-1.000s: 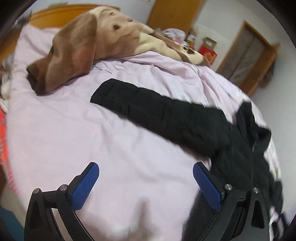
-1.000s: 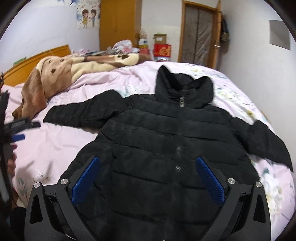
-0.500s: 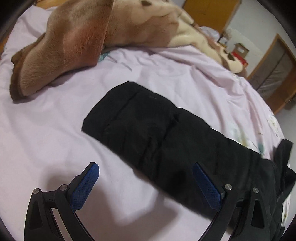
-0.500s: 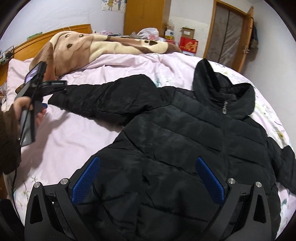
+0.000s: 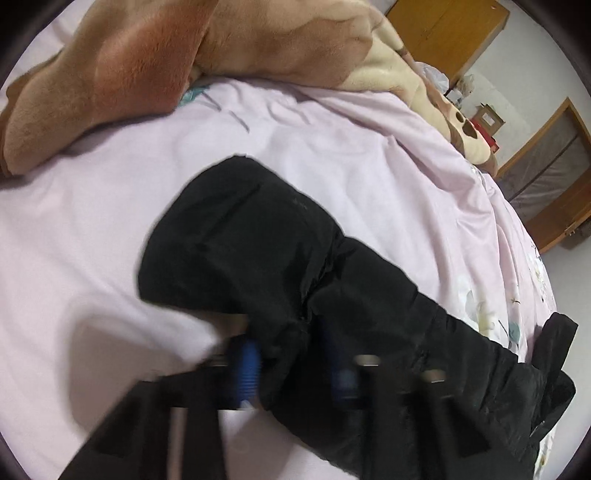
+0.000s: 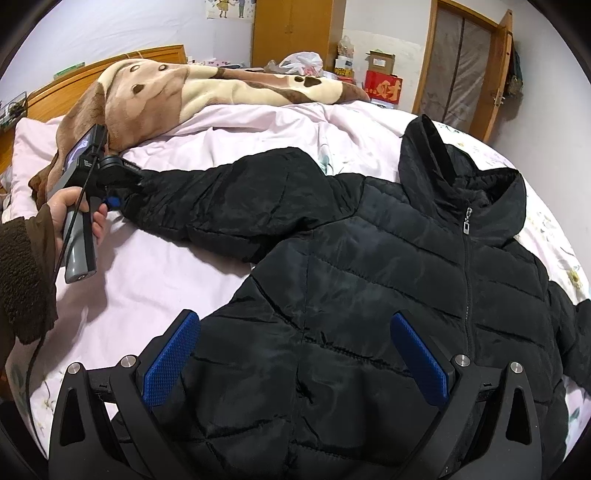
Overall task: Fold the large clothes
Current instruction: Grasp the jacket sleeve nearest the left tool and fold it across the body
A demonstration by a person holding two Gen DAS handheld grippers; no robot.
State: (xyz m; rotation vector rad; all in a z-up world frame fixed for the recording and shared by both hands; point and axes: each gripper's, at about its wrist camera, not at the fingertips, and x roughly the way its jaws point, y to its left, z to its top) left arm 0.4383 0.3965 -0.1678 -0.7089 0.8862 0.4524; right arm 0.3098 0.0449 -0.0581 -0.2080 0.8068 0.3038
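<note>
Black quilted fabric fills both views: the jacket (image 6: 369, 295) lies front-up on the bed (image 6: 155, 280), zip closed, hood toward the far door. From my right claw (image 6: 295, 354) I see the whole front panel, the hood and the sleeve (image 6: 221, 199) stretched out to the left; its blue pads (image 6: 417, 358) stand wide apart, released, above the lower front of the jacket, holding nothing. That view also shows my left hand (image 6: 74, 214) on the grey handle, with the left claw (image 6: 114, 195) at the cuff end of the sleeve.

My left wrist view shows only that sleeve (image 5: 280, 266) close up, running across the pink sheet. The left claw (image 5: 295, 369) there is heavily blurred; its blue pads (image 5: 247, 369) sit close together with sleeve fabric bunched between them, clenched on the sleeve.

The jacket's other sleeve is cut off at the right edge of the right view. A brown and cream blanket (image 6: 192, 96) is heaped by the wooden headboard (image 6: 110, 70); beyond stand a wooden wardrobe (image 6: 295, 33) and a red box (image 6: 384, 88).
</note>
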